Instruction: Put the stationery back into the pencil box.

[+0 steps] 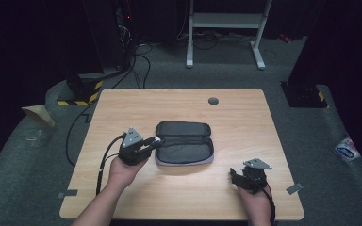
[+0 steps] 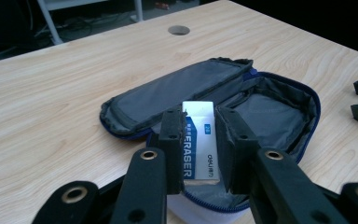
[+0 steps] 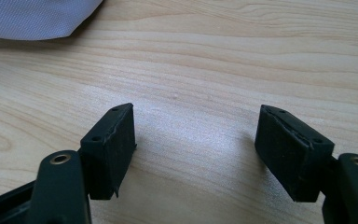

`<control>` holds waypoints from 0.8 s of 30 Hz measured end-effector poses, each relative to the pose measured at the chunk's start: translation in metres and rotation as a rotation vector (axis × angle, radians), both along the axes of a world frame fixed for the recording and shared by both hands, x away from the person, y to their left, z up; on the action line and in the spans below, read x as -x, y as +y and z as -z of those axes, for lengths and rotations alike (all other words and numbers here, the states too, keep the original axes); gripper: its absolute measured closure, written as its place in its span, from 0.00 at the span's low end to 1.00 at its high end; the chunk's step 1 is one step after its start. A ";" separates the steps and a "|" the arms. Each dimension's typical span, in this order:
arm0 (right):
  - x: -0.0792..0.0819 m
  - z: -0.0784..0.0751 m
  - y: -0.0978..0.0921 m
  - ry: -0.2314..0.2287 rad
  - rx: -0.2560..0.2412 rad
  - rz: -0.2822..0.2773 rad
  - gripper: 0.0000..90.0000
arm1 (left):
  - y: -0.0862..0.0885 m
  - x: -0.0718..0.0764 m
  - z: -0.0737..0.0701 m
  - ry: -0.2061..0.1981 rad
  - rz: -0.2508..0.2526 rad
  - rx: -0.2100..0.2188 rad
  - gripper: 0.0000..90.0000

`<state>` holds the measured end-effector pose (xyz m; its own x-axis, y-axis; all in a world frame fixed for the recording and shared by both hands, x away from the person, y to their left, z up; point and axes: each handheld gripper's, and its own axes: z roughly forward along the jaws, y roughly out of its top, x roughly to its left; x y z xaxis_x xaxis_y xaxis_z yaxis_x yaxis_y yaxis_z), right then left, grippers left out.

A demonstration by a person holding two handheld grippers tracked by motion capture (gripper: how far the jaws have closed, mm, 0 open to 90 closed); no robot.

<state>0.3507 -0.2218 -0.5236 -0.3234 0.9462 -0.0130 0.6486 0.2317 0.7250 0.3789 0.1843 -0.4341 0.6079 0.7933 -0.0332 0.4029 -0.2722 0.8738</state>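
Eraser (image 2: 199,140), white with a blue sleeve, stands upright clamped between the jaws of the left tongs (image 2: 200,151), just above the near rim of the open case (image 2: 279,107). In the high view the left tongs (image 1: 152,142) sit at the case's (image 1: 185,149) left end, held by the left hand (image 1: 125,165). The case lies unzipped near the middle of the desk (image 1: 122,108), its lid (image 2: 177,91) folded back flat on the far side. Its grey lining is bare where visible; the jaws and eraser cover the near part of the interior, so what lies there cannot be told. The sleeve print reads "ERASER" only in part, the first letters being behind a jaw.

Right tongs (image 1: 238,178) rest low over the desk's near right part, well apart from the case, jaws spread wide with nothing between them. In the right gripper view the right tongs (image 3: 196,149) hover over bare wood (image 3: 205,60), with a corner of the case's pale outer fabric (image 3: 32,18) cut off at the top left. A round hole (image 1: 213,100) marks the desk's far side.
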 end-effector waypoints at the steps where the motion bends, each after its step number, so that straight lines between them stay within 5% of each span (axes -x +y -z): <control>1: 0.000 0.000 0.000 0.000 0.000 0.000 0.31 | -0.002 -0.001 0.000 0.004 0.002 0.002 0.81; 24: 0.000 0.000 0.000 0.000 0.000 0.000 0.31 | -0.035 -0.018 0.019 0.079 0.036 -0.017 0.81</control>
<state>0.3507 -0.2217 -0.5236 -0.3234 0.9462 -0.0130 0.6486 0.2317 0.7250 0.3969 0.1496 -0.4528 0.6323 0.7717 -0.0686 0.4600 -0.3028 0.8347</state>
